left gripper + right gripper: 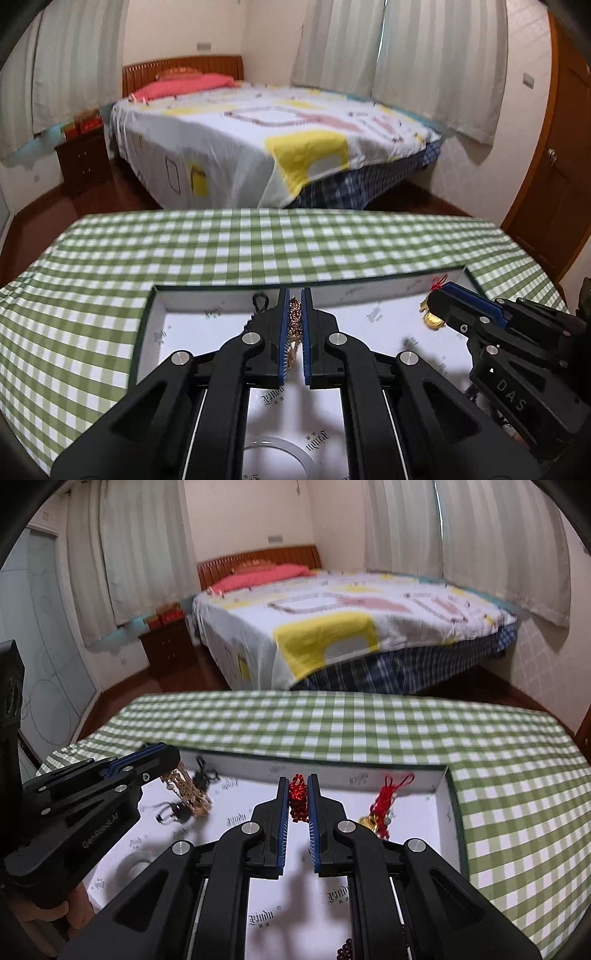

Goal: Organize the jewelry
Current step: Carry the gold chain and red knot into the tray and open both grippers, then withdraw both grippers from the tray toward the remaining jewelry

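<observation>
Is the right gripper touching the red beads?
Touching. The right wrist view shows the right gripper shut on the red beads, its blue pads pressed against both sides of them.

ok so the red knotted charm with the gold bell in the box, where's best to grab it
Take the red knotted charm by its cord, between the top loops and the gold bell. It lies beside the box's right wall, so come from above, fingers across the cord; a side approach looks blocked by the wall. The right tool is shut on a red bead string, so free it first.
</observation>
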The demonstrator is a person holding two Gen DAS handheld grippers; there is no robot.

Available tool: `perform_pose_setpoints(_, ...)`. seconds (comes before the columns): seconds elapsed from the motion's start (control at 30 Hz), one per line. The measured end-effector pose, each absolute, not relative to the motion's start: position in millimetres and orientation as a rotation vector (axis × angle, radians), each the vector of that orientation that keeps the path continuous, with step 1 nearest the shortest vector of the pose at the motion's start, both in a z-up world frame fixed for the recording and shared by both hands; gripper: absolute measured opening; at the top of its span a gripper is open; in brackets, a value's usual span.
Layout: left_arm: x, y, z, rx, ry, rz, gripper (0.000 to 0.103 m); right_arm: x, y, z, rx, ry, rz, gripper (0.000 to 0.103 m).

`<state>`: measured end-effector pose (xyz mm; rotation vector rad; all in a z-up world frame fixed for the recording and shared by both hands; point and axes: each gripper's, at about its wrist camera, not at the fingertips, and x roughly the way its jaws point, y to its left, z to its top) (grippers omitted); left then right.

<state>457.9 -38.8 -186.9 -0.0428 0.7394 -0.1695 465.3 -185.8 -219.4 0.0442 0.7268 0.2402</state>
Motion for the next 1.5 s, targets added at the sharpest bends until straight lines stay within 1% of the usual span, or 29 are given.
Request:
perform_pose_setpoints(0.3,468.9,-44.2,-208.9,-0.022,0.836,-0.18,0.007,475.6,-186.1,-234.1,0.043,0.807,0.235,0.012)
perform_pose_setpoints(0.47,465.5,-45.8,-206.6,-0.011,0.817,-0.178,0.011,477.1,-187.2,-235.1,0.05,0.817,0.239,0.013)
perform_pose_setpoints(0.5,464.2,-45.7,-205.7,-0.011,0.812,-0.177,0.019,477.2,-187.2,-234.7,0.051,0.817,0.239,0.018)
perform_pose_setpoints(0.53,461.4,-44.3,-203.9,-0.016,0.799,-0.172,0.026,476.2,-187.3,-234.2,0.051,0.813,0.239,0.035)
perform_pose_setpoints(0.57,460.0,-44.0,-202.0,-0.02,0.79,-0.169,0.035,473.4,-187.5,-231.5,0.05,0.795,0.232,0.047)
perform_pose_setpoints(0.6,457.6,-42.9,-199.9,-0.025,0.779,-0.167,0.037,470.0,-187.6,-228.6,0.046,0.773,0.228,0.048)
perform_pose_setpoints(0.67,451.8,-40.8,-194.2,-0.032,0.757,-0.167,0.039,465.9,-187.4,-224.3,0.035,0.748,0.225,0.048)
perform_pose_setpoints(0.8,442.7,-39.8,-183.6,-0.033,0.712,-0.159,0.054,455.5,-188.6,-212.5,0.034,0.69,0.224,0.048)
perform_pose_setpoints(0.9,438.0,-38.6,-178.1,-0.035,0.693,-0.151,0.059,446.8,-189.0,-204.4,0.019,0.65,0.218,0.049)
perform_pose_setpoints(1.2,401.7,-25.1,-150.4,-0.061,0.624,-0.13,0.062,408.7,-199.1,-179.6,0.031,0.569,0.198,0.049)
perform_pose_setpoints(1.5,336.0,-11.9,-133.9,-0.053,0.575,-0.107,0.063,343.2,-210.7,-173.2,0.051,0.53,0.158,0.049)
